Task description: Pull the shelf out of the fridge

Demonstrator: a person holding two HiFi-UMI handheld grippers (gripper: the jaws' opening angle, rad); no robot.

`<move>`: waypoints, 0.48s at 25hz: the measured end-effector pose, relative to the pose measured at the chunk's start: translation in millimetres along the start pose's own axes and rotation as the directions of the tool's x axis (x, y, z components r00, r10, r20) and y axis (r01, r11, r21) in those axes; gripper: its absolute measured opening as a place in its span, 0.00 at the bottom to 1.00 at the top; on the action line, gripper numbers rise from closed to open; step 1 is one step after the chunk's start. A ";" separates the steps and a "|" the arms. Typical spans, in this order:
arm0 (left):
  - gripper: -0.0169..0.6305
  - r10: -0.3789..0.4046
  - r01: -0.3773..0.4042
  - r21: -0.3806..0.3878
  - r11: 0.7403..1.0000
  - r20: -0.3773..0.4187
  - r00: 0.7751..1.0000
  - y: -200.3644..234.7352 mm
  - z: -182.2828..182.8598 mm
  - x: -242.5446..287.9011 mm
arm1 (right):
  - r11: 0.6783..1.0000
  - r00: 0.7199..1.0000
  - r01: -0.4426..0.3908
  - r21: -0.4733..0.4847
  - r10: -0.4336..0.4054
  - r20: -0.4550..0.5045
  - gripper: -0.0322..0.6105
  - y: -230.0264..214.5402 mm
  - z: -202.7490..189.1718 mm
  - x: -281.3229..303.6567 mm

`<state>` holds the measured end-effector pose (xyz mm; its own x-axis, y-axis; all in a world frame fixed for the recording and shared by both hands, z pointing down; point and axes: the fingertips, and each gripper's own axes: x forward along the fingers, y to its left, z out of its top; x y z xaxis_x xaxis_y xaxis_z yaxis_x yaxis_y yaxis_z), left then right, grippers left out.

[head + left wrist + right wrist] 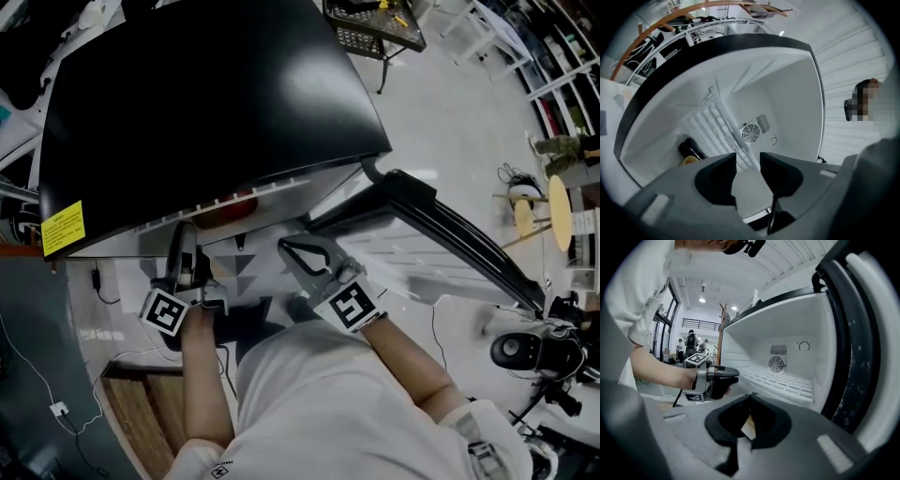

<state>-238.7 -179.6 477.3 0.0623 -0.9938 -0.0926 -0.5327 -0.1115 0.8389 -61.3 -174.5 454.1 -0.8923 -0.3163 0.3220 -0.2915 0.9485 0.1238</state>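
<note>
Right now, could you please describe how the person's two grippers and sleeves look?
The left gripper and right gripper have grey bodies with dark curved jaws. Each carries a white cube with black square markers. The person wears a white short-sleeved shirt.

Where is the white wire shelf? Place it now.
In the right gripper view, the white wire shelf lies inside the open white-lined fridge, below the round fan grille, next to the left gripper.

The shelf (pixel 780 383) lies inside the fridge (pixel 206 103), running back towards the fan (pixel 776 364) on the rear wall; the door (pixel 450 234) stands open at the right; the left tongs (pixel 748 164) sit before the shelf's front edge; the right tongs (pixel 749 404) are beside them, nearer the door.
</note>
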 end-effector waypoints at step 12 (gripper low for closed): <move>0.28 -0.004 0.058 -0.240 0.969 0.221 0.975 5.7 33.1 24.0 | 0.999 0.999 -0.035 0.013 0.036 -0.033 0.05 -8.0 -7.4 -1.2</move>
<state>-268.2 -204.2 462.1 -0.1233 -0.9695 -0.2120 -0.3096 -0.1653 0.9364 -55.4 -181.8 459.7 -0.8902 -0.2826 0.3573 -0.2642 0.9592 0.1006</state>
